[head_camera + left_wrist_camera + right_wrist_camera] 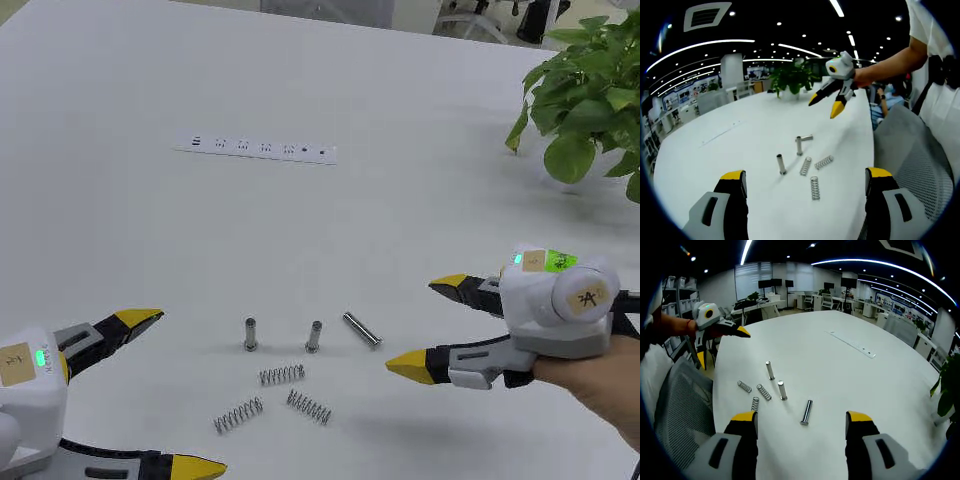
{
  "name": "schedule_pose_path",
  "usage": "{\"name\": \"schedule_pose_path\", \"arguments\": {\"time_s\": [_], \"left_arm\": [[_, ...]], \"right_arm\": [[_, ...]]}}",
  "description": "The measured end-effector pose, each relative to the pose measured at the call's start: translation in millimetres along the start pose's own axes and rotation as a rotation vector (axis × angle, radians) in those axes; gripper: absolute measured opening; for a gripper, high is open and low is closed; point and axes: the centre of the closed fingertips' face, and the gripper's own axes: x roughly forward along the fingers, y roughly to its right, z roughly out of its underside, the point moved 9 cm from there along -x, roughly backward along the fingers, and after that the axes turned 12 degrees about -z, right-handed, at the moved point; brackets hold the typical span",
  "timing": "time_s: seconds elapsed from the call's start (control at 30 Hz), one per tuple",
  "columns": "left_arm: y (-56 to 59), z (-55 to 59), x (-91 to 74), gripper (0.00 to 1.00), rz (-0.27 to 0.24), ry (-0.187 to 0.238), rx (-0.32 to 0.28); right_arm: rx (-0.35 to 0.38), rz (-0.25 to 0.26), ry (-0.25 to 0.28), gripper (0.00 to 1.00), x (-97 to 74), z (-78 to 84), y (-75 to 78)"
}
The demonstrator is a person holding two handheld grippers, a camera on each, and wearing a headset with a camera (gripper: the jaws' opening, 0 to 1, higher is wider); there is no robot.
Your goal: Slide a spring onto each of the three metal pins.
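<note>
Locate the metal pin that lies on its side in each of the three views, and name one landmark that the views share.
Head view: the lying pin is at lower centre, just right of an upright pin.
Left gripper view: near centre, the lying pin is just beyond that upright pin.
Right gripper view: at lower centre, the lying pin is the pin nearest the jaws.
Shared landmark: the potted plant.

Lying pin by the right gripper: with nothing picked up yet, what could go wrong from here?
The lying pin is round on a smooth table; a nudge from the open right gripper could roll it away. One upright pin stands close to the other upright pin, so reaching for either may topple its neighbour. The springs are small and lie flat; they might slip from the jaws.
</note>
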Motion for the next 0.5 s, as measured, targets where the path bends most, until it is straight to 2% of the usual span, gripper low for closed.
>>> {"name": "schedule_pose_path", "arguments": {"time_s": [0.27,0.5], "left_arm": [[-3.6,-1.5,3.1,1.00,-0.002,0.008,-0.007],[-3.4,0.2,5.1,1.00,0.004,0.005,-0.014]], "right_arm": [[0.026,-0.002,-0.058,0.64,16.4,-2.1,18.0],[0.063,-0.003,-0.090,0.56,29.2,-5.6,26.1]]}}
